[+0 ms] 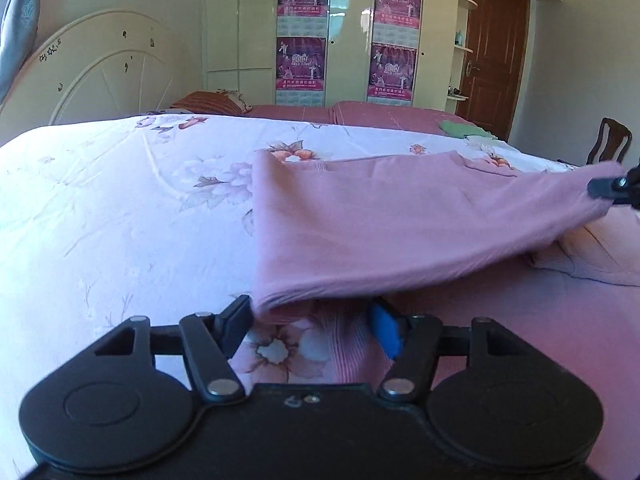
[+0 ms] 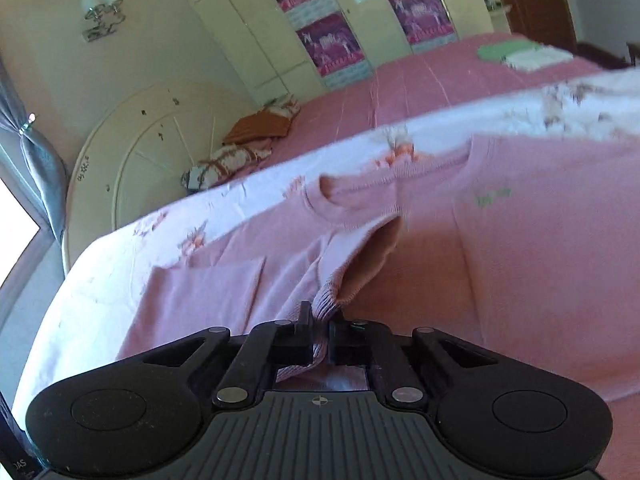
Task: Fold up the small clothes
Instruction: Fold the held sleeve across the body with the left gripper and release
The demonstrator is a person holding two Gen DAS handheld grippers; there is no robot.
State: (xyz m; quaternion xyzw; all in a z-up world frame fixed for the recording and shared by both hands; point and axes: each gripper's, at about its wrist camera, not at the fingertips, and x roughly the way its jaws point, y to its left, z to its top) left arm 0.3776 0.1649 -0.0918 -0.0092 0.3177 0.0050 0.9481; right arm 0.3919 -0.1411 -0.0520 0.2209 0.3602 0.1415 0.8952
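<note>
Knitwear fills the left wrist view: a pink sweater [image 1: 360,220], soft and fine-ribbed, lies on a bed under a white floral sheet [image 1: 120,200] that is smooth but lightly creased. One part of the garment is lifted into a taut, sloping panel that runs from the left gripper [image 1: 312,316] up and rightward to the black tip of the right gripper [image 1: 612,188] at the frame's edge. The left jaws stand wide apart, one black finger and one blue-padded finger either side of the folded lower edge of the cloth, which droops between them without being pinched. Behind the bed stand a cream curved headboard [image 1: 92,72], glossy wardrobe doors with purple posters [image 1: 304,28], and a brown panelled door [image 1: 496,48]. In the right wrist view the same sweater [image 2: 500,260] spreads flat across the sheet [image 2: 120,280], its long axis running left to right across the frame, round neckline [image 2: 352,196] toward the far side of the bed and a small green mark on the chest. The right gripper [image 2: 320,340] has its jaws closed on a ribbed cuff, the sleeve rising from the pinch as an open tube with a darker inside. Farther off lie a pink striped bedspread [image 2: 420,92], patterned pillows [image 2: 232,164] by the headboard, and a green and white folded stack [image 2: 516,54].
</note>
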